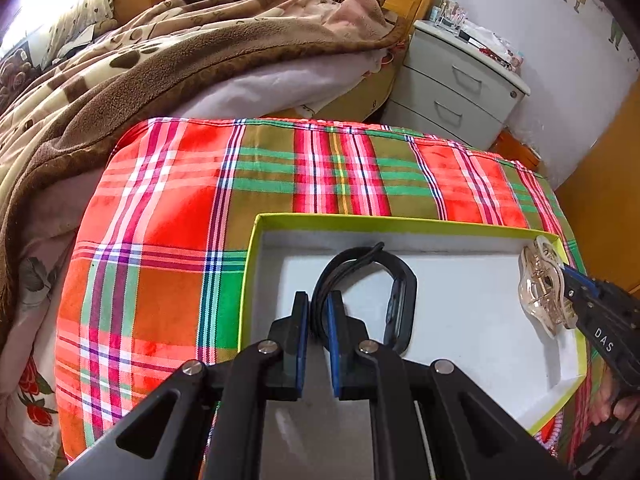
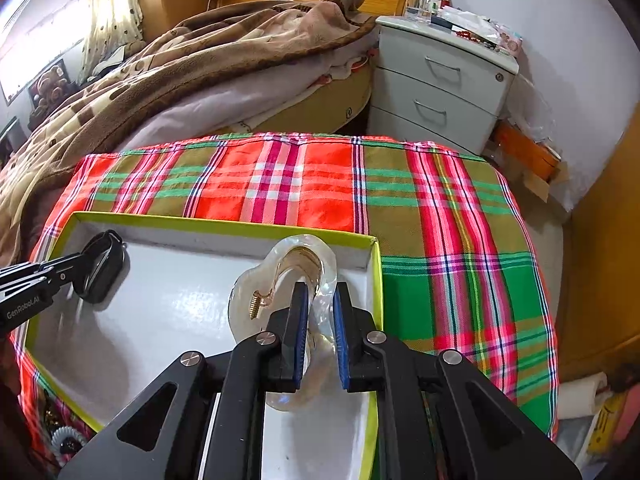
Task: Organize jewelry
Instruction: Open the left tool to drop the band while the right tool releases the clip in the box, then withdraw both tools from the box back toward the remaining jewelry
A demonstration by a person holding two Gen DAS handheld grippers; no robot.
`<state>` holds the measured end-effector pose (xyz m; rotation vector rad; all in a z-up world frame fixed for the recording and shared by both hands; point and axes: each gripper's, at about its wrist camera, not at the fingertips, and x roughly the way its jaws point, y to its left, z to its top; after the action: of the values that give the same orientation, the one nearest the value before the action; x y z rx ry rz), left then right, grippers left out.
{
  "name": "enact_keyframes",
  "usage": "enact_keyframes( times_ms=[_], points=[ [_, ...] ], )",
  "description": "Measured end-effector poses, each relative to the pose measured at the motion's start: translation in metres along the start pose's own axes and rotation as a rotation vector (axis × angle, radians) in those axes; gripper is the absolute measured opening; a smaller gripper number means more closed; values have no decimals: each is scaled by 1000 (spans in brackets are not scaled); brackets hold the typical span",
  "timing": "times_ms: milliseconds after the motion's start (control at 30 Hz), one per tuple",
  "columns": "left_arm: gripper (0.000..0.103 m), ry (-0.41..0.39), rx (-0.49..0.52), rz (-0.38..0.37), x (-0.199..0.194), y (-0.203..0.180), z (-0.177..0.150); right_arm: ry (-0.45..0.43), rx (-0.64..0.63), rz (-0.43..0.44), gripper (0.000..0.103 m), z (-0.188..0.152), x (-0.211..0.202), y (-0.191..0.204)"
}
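Both my grippers reach into the white, lime-rimmed shallow box [image 1: 472,312]: left gripper [image 1: 318,312] fingers clamp the black looped wristband [image 1: 394,280], while right gripper [image 2: 321,308] fingers stand narrow around the translucent plastic hair claw [image 2: 280,264], both low over the box floor.

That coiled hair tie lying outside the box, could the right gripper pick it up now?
Probably not yet: the right gripper is shut on the clear hair claw over the box; the coiled hair tie lies past its opposite side.

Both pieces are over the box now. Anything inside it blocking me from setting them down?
Nothing visible. The left gripper holds the black band, the right gripper the clear hair claw, both over the bare white floor of the box.
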<state>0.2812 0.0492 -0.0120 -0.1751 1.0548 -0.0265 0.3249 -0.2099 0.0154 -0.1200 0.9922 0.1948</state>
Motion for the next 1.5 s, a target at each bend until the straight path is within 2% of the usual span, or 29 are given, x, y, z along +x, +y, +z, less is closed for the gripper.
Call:
enact_keyframes(
  times_ms=[100,200,333,533,767,933,1000,1033,1067,1100,1500],
  points=[
    [11,1,1,2,0,-1,0,-7,6,0,17,0,-1,-1],
    [17,4,-3,-10,-1,0,1,-16,13,9,24,1,-4,-2],
    [31,-7,4,-16,-7,-1,0,-30,17,8,25,0,-11,-2],
    [38,-50,0,-45,-32,1,-6,-83,26,25,25,-8,-35,0],
    [40,-110,-21,-71,-73,9,-30,-147,52,55,26,-34,-74,-6],
    [40,-133,-24,-90,-95,13,-56,-161,80,65,26,-62,-94,-11],
    [41,-139,-18,-94,-102,13,-69,-157,82,62,31,-73,-99,-12],
    [41,-142,-16,-94,-105,14,-74,-156,85,63,36,-78,-101,-12],
    [41,-145,-17,-96,-109,15,-81,-155,89,65,46,-82,-102,-13],
    [41,-146,-13,-101,-111,15,-87,-157,95,67,48,-86,-103,-14],
    [42,-132,7,-129,-121,15,-145,-100,136,56,48,-129,-87,-18]
  ],
)
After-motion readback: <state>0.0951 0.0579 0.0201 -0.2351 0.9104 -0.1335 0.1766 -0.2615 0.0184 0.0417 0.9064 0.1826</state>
